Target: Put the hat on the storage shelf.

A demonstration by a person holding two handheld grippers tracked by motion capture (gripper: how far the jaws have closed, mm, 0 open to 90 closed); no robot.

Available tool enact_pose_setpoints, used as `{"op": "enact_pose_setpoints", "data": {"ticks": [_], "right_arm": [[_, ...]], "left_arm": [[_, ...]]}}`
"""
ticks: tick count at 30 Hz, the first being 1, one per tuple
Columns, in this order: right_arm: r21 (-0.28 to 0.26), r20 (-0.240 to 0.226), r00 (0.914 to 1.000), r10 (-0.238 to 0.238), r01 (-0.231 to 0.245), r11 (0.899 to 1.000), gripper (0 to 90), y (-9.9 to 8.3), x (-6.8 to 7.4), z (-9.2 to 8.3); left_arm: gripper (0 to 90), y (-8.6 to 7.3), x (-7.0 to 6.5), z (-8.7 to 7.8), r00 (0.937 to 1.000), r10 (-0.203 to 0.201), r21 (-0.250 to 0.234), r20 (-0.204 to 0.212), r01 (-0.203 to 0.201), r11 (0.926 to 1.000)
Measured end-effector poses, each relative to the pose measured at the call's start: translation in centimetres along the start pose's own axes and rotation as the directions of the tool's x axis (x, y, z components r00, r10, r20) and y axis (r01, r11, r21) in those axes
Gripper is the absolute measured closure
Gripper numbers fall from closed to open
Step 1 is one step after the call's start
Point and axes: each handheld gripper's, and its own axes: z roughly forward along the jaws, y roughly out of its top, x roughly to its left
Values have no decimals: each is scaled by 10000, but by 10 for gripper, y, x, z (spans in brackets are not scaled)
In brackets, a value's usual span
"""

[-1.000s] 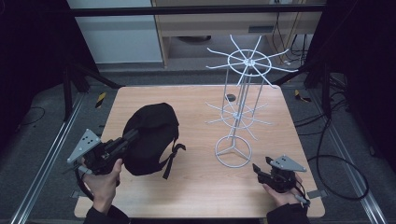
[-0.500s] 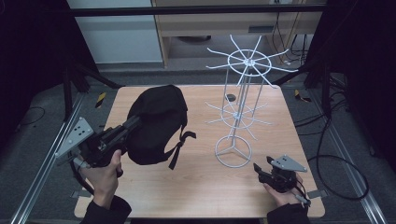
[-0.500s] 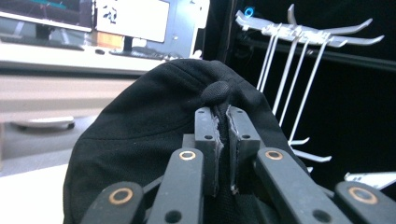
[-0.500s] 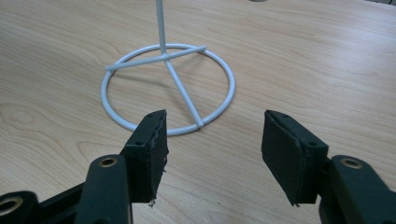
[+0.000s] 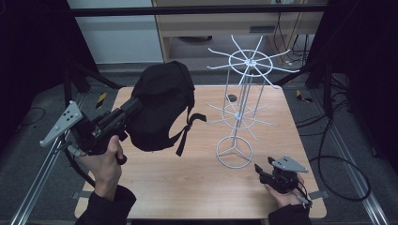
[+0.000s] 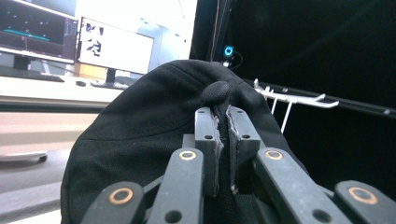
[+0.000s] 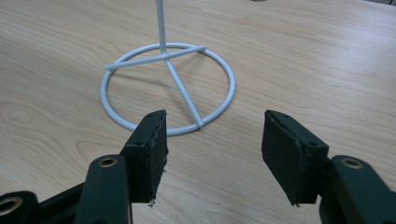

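A soft black backpack point(image 5: 162, 105), made of matte woven fabric that bulges into a rounded dome, hangs clear of the pale wood-grain counter point(image 5: 197, 187) over its 10 o'clock area in the high view, with webbing straps point(image 5: 187, 133) drooping loose from its lower edge toward the boards. The left gripper point(image 5: 129, 107), a black angular tool with a grey three-cornered plate at its rear, is held in a hand point(image 5: 105, 166) at 8 o'clock and reaches up and toward 1 o'clock into the bag's side. In the left gripper view its jaws are pressed together on a ridge of the backpack point(image 6: 140, 140), pinching a fold of the cloth so that a small rounded knob of fabric point(image 6: 215, 92) puffs out just above the ribbed grey pads point(image 6: 209, 140); brass-ringed pivot holes dot the flat linkage bars below. At the counter's 3 o'clock side stands a white wire display stand point(image 5: 241, 101): a thin upright post, two tiers of slender spokes radiating like wheel rims with upturned tips, and a round ring base point(image 5: 233, 152) crossed by three struts. The right gripper point(image 5: 263, 169) rests low at 5 o'clock, just beside that base and apart from it. In the right gripper view its jaws stand spread wide with nothing between them, their blocky pads point(image 7: 152, 149) faced with rough black rubber, and the smooth glossy ring base point(image 7: 168, 88) lies on the counter ahead of them at 12 o'clock.
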Motion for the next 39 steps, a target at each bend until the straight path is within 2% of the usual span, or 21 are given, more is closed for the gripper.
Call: {"op": "enact_pose_setpoints", "data": {"ticks": [8, 14, 18, 30, 39], "right_arm": [[-1, 3, 10000, -28, 28, 10000, 409, 0, 0, 0], [-4, -30, 10000, -11, 11, 10000, 408, 0, 0, 0], [3, -37, 10000, -27, 27, 10000, 408, 0, 0, 0], [23, -55, 9999, -95, 95, 10000, 407, 0, 0, 1], [-2, -72, 9999, -120, 120, 9999, 407, 0, 0, 1]], "left_arm": [[839, 20, -10, 7, 9996, 138, -742, 239, -120, 9972], [838, 29, -16, 14, 9990, 200, -1071, 412, -155, 9941], [838, 30, -19, 21, 9987, 135, -1096, 501, -79, 9939], [838, 20, -28, 59, 9961, -1, -632, 878, 56, 9980], [832, -8, -20, 74, 9938, -387, 77, 1046, 381, 9992]]}}
